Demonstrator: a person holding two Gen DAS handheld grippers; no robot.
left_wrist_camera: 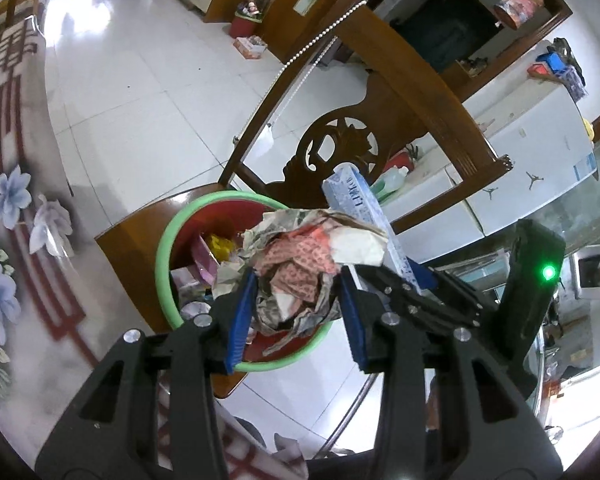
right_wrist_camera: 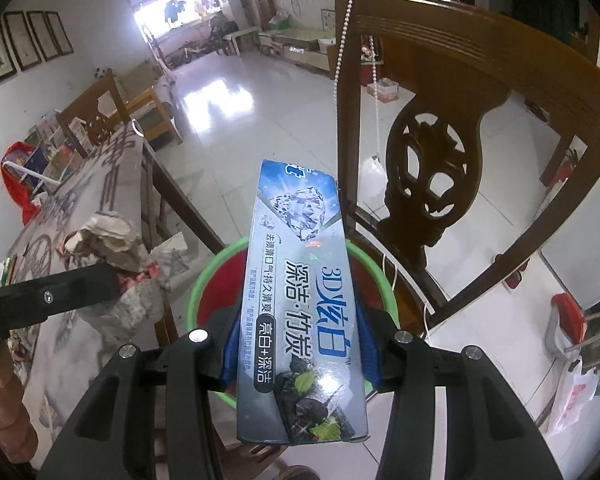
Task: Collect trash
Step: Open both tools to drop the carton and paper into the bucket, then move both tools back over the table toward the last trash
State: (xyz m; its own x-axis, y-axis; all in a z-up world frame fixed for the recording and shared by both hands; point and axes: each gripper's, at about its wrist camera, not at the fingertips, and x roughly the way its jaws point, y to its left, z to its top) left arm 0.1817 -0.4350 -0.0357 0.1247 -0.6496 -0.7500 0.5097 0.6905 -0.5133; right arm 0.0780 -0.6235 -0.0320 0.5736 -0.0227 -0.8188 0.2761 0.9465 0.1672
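A red bin with a green rim (left_wrist_camera: 163, 248) stands on a wooden chair seat, with several scraps inside. My left gripper (left_wrist_camera: 299, 277) is shut on a wad of crumpled paper (left_wrist_camera: 300, 252) and holds it over the bin's near side. My right gripper (right_wrist_camera: 298, 322) is shut on a long blue-grey toothpaste box (right_wrist_camera: 300, 280), which points out over the bin rim (right_wrist_camera: 196, 292). In the left wrist view that box (left_wrist_camera: 362, 204) sticks up just right of the wad. In the right wrist view the left gripper's arm and the paper wad (right_wrist_camera: 112, 244) show at the left.
The carved wooden chair back (left_wrist_camera: 404, 80) (right_wrist_camera: 440, 60) rises right behind the bin, with a bead string (right_wrist_camera: 342, 40) hanging from its post. A table under a flowered cloth (left_wrist_camera: 16, 208) (right_wrist_camera: 84, 200) lies to the left. White tiled floor (left_wrist_camera: 140, 80) spreads beyond.
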